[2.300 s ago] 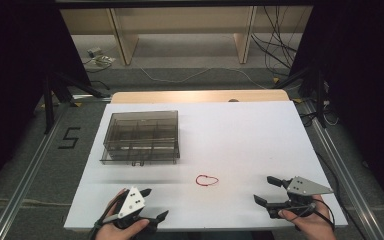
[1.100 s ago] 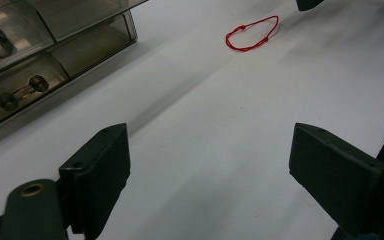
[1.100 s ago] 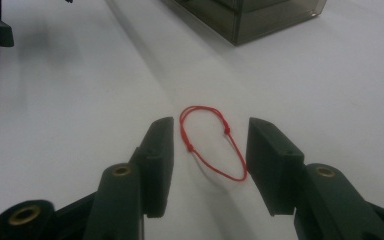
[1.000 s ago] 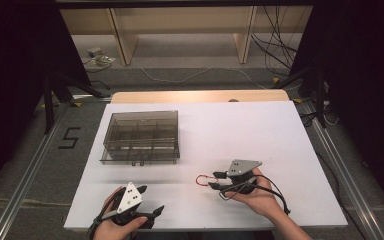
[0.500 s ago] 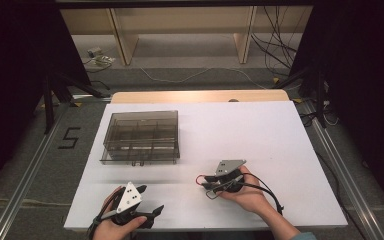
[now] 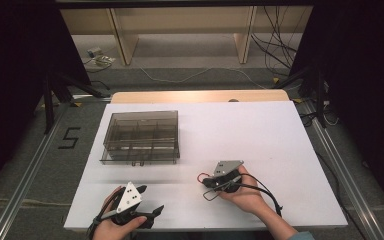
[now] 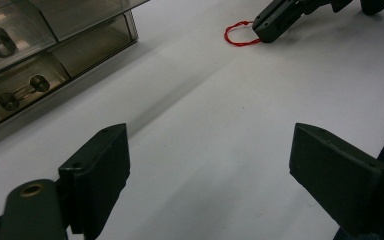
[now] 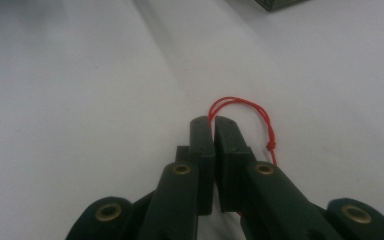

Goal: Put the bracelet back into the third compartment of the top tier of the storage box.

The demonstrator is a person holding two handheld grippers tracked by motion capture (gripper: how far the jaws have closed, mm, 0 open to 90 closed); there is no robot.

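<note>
A loop of thin red string (image 6: 201, 176) (image 8: 252, 107) (image 7: 239, 37) lies on the white table (image 6: 260, 130) in front of the middle. My right gripper (image 6: 206, 182) (image 8: 213, 122) points left at it; its jaws have just been closing and now stand pressed together with the string pinched between their tips, the rest of the loop curving out to one side. In the left gripper view the right gripper (image 7: 270, 25) shows beside the red loop. My left gripper (image 6: 152, 212) (image 7: 205, 155) rests at the front left edge, jaws wide apart, nothing between them.
A smoky transparent compartment box (image 6: 141, 137) (image 7: 40, 55) stands at the table's left, with small metal parts in some cells. Cables trail from both grippers. The table's front edge runs just under both hands.
The right gripper came in from the front right toward the middle, reached the red string and closed its jaws on it. The left gripper has hardly moved.
</note>
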